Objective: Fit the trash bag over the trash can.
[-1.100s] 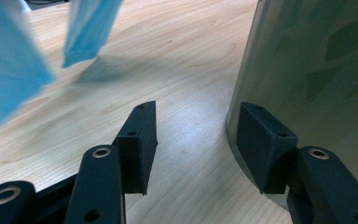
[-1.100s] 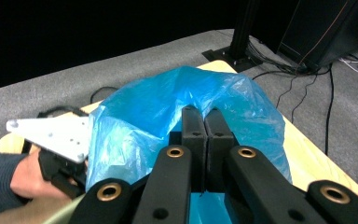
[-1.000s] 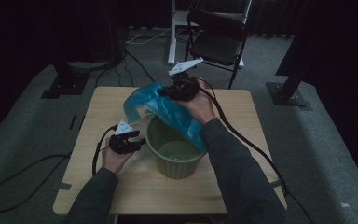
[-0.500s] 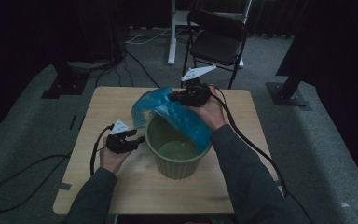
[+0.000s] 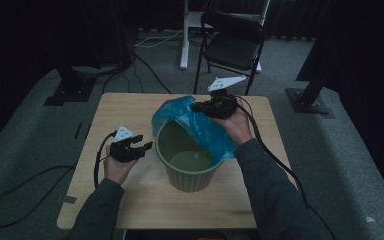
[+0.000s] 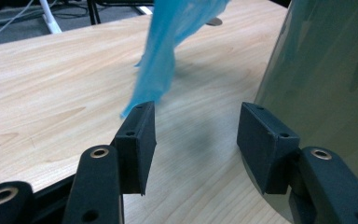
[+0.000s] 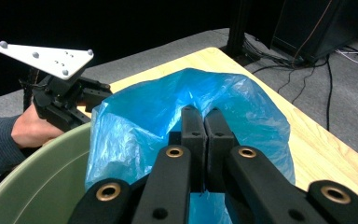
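Note:
A green bin (image 5: 189, 160) stands at the middle of the wooden table (image 5: 110, 120). A blue plastic bag (image 5: 200, 127) drapes over its far and right rim. My right gripper (image 5: 197, 107) is shut on the bag's upper edge above the bin's far side; in the right gripper view its jaws pinch the bag (image 7: 177, 116) over the bin (image 7: 37, 186). My left gripper (image 5: 147, 146) stands open just left of the bin, nothing between its fingers. In the left gripper view the bin's wall (image 6: 326, 79) is beside the right jaw and a corner of the bag (image 6: 161, 70) hangs ahead.
A black folding chair (image 5: 232, 42) stands behind the table's far edge. Black stand bases (image 5: 310, 100) and cables (image 5: 145, 65) lie on the grey floor around. Bare tabletop lies left and in front of the bin.
My right gripper has carried the bag's edge to the right and a little up, stretching it across the bin. My left gripper has let go of the bag and drawn slightly left and down.

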Available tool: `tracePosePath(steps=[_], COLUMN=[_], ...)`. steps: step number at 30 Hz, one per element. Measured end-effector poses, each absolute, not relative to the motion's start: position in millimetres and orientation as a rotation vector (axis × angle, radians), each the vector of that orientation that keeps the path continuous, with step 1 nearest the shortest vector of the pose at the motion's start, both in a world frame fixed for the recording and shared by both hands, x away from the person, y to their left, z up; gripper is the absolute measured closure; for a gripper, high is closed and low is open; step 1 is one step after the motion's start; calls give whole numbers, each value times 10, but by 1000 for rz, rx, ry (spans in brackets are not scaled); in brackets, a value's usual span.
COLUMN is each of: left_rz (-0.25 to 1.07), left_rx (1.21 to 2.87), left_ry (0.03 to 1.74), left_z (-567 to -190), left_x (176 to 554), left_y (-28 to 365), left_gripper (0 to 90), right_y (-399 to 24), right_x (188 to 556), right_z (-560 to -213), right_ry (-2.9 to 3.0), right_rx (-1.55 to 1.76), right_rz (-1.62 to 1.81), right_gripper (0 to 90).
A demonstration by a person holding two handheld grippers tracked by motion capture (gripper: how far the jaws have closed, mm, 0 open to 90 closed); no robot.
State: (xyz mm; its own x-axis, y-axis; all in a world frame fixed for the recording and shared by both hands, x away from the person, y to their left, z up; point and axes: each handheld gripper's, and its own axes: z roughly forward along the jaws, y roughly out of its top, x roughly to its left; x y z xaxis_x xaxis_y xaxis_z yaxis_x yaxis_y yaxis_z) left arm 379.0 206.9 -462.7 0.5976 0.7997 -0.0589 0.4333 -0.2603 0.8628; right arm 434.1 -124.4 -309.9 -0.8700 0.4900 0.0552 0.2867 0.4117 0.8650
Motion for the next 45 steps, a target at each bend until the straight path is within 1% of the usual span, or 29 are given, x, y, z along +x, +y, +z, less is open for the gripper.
tracePosePath(steps=[12, 20, 22, 24, 26, 27, 28, 30, 32, 33, 37, 45], left_rz=[540, 599, 621, 637, 642, 642, 677, 694, 700, 702, 713, 718], left_rx=[1853, 1797, 1760, 1748, 1741, 1741, 1714, 1703, 1695, 1687, 1651, 1625], left_ry=[1003, 1050, 1077, 1090, 1094, 1094, 1091, 1086, 1087, 1091, 1109, 1115], left_z=[-4483, -4403, -4368, -4338, -4322, -4322, -4257, -4206, -4187, -4168, -4127, -4085], left_x=[3916, 4008, 4009, 4006, 4001, 4001, 3965, 3943, 3938, 3933, 3922, 3893], left_y=[1990, 1990, 2039, 2069, 2083, 2083, 2114, 2133, 2141, 2152, 2201, 2246], left_gripper=[450, 442, 446, 467, 530, 530, 630, 705, 754, 754, 808, 821], right_y=[-1314, -1171, -1098, -1054, -1028, -1003, -949, -900, -855, -855, -756, -620], right_x=[4320, 4339, 4334, 4334, 4337, 4338, 4341, 4348, 4357, 4357, 4380, 4438], right_z=[-3072, -3116, -3126, -3126, -3123, -3118, -3098, -3071, -3048, -3048, -3007, -2944], right_ry=[2464, 2498, 2516, 2524, 2526, 2526, 2526, 2524, 2520, 2520, 2517, 2507], right_rx=[678, 651, 636, 621, 618, 613, 601, 587, 579, 579, 567, 549], right_rz=[1570, 1602, 1606, 1613, 1617, 1620, 1640, 1654, 1660, 1660, 1665, 1676], right_gripper=[892, 892, 892, 892, 892, 892, 892, 892, 892, 892, 891, 887])
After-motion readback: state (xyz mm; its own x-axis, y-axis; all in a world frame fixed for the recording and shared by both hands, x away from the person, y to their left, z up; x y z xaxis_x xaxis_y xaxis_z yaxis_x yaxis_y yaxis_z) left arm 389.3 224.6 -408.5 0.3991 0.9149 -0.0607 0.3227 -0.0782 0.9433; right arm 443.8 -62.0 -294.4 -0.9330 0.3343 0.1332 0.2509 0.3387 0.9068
